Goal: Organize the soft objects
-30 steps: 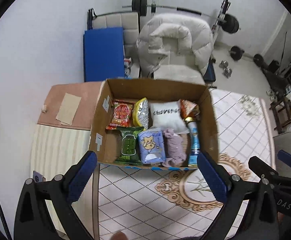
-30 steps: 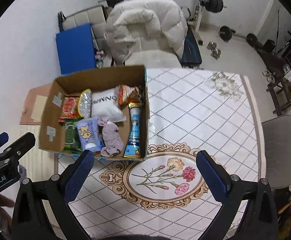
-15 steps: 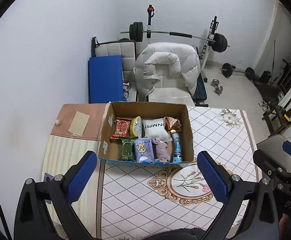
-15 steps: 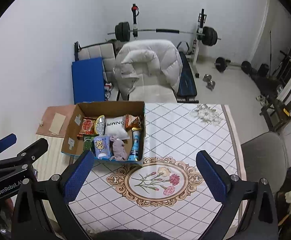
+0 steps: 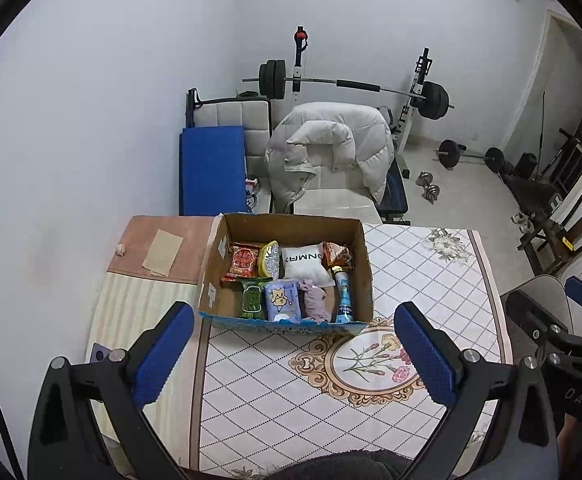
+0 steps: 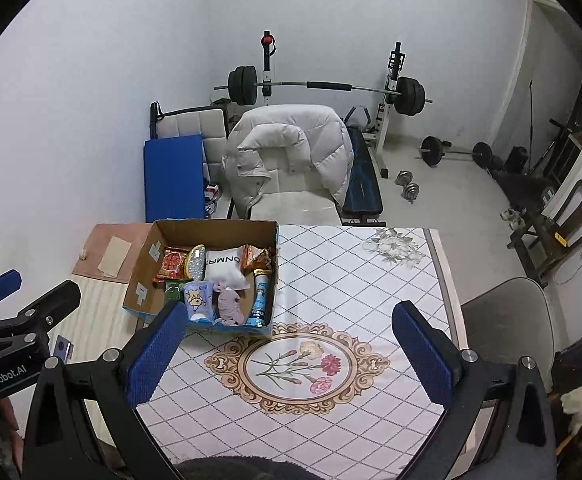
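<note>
A cardboard box (image 5: 365, 264) stands on the table's far left part, also in the right wrist view (image 6: 139, 280). It holds a white pillow (image 5: 305, 262), a mauve cloth (image 5: 315, 304), a blue tissue pack (image 5: 281, 300), snack bags (image 5: 245, 260) and a blue bottle (image 5: 343, 300). My left gripper (image 5: 291, 356) is open and empty, held high above the table's near side. My right gripper (image 6: 291, 356) is open and empty too, high over the flower medallion (image 6: 297, 364).
The table has a diamond-pattern cloth (image 5: 431, 280). A wooden side surface (image 5: 139, 312) lies left of it. Behind the table stand a chair with a white puffer jacket (image 5: 331, 152), a blue mat (image 5: 211, 172) and a barbell rack (image 5: 351, 84). A grey chair (image 6: 507, 316) is at right.
Both grippers have risen and pulled back from the box, so it looks smaller and farther. Both stay open and empty.
</note>
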The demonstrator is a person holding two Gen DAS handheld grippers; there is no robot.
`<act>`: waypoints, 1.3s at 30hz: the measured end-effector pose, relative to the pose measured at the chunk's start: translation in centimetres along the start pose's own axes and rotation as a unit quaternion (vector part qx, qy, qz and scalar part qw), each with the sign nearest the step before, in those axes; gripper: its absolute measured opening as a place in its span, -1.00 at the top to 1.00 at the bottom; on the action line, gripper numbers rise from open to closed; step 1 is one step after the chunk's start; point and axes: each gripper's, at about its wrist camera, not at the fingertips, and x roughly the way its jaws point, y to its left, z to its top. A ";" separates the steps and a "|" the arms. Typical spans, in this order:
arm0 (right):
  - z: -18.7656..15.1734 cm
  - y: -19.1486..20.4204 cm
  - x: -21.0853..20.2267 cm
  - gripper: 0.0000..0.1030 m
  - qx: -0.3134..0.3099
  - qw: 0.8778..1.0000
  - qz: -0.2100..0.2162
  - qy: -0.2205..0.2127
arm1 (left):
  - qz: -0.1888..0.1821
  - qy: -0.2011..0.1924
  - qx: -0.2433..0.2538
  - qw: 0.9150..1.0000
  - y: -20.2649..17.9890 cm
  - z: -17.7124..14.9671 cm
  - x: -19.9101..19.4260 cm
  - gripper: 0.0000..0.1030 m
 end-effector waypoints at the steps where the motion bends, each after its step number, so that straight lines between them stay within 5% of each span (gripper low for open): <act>1: 0.0 0.0 -0.1 -1.00 -0.001 1.000 -0.002 -0.001 | 0.001 0.001 -0.001 1.000 0.0 0.0 0.0 -0.99; 39: -0.7 -0.8 0.4 -1.00 -0.006 1.000 -0.009 0.000 | 0.013 0.001 0.002 1.000 0.5 0.0 0.5 -0.99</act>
